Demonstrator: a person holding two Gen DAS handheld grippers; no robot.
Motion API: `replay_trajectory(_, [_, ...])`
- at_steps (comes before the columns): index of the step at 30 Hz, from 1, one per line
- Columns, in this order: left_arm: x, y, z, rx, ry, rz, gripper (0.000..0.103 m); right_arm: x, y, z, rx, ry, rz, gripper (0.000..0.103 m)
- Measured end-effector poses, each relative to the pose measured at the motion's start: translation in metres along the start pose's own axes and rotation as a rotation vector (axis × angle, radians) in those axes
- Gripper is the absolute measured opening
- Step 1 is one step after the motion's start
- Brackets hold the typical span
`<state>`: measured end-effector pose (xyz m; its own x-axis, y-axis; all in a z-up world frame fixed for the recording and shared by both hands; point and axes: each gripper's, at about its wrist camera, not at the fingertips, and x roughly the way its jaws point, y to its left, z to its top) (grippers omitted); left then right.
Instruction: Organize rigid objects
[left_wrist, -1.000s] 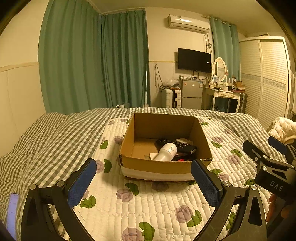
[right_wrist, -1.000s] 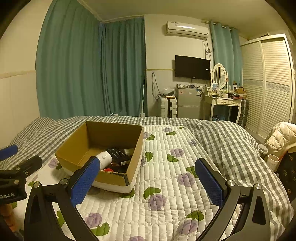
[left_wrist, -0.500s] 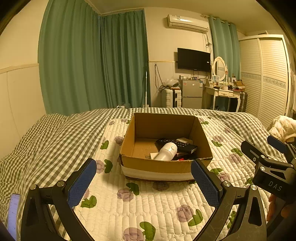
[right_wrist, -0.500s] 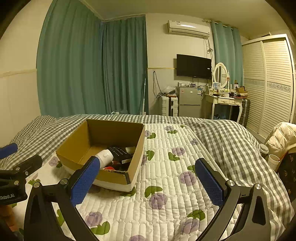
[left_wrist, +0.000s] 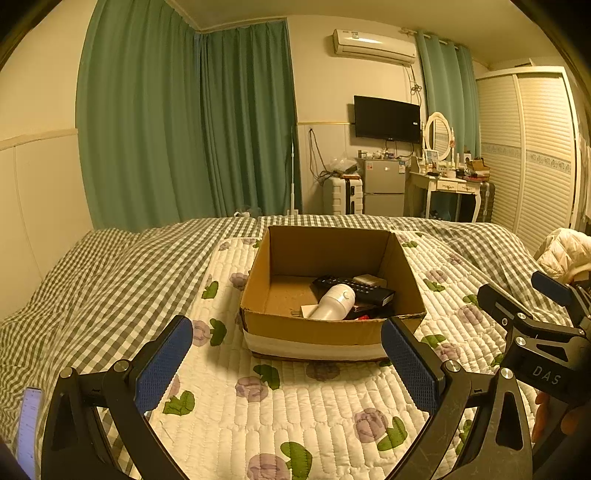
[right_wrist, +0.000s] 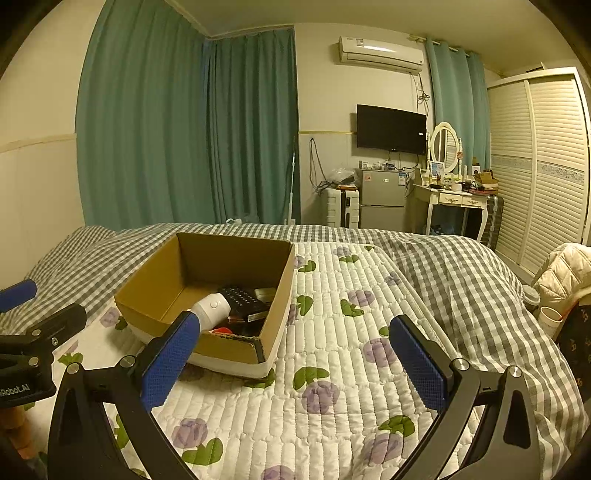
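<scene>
Sitting on the floral quilt (left_wrist: 295, 406) of the bed, a cardboard box (left_wrist: 332, 332) with no lid holds the collected things: a white cylindrical device (left_wrist: 334, 302) lying on its side, a black remote control (left_wrist: 354, 288) behind and partly under it, and a pale flat item (left_wrist: 365, 279) at the back (too small to name). Something red (right_wrist: 221, 329) shows low in the near corner, mostly hidden.

The left claw (left_wrist: 286, 363) hangs released over the quilt just in front of the box, its blue-padded fingers (left_wrist: 162, 365) spread wide and holding nothing. The right claw (right_wrist: 295, 363) is likewise released and empty, poised above the quilt to the right of the box, with its left pad (right_wrist: 170, 360) overlapping the box's near wall in view.

A checked grey blanket (right_wrist: 461, 280) covers the rest of the bed. Against the far wall hang green curtains (left_wrist: 184, 129), a television (left_wrist: 386, 118) and an air conditioner (left_wrist: 375, 46).
</scene>
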<state>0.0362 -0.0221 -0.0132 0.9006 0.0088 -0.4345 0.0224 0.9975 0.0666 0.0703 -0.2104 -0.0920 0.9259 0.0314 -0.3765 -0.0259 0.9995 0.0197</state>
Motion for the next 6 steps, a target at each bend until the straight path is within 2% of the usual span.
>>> replay_trajectory(6, [0.0007, 0.0005, 0.0017, 0.014, -0.008, -0.006, 0.103, 0.0018, 0.0003, 0.0003, 0.001, 0.008, 0.002, 0.103])
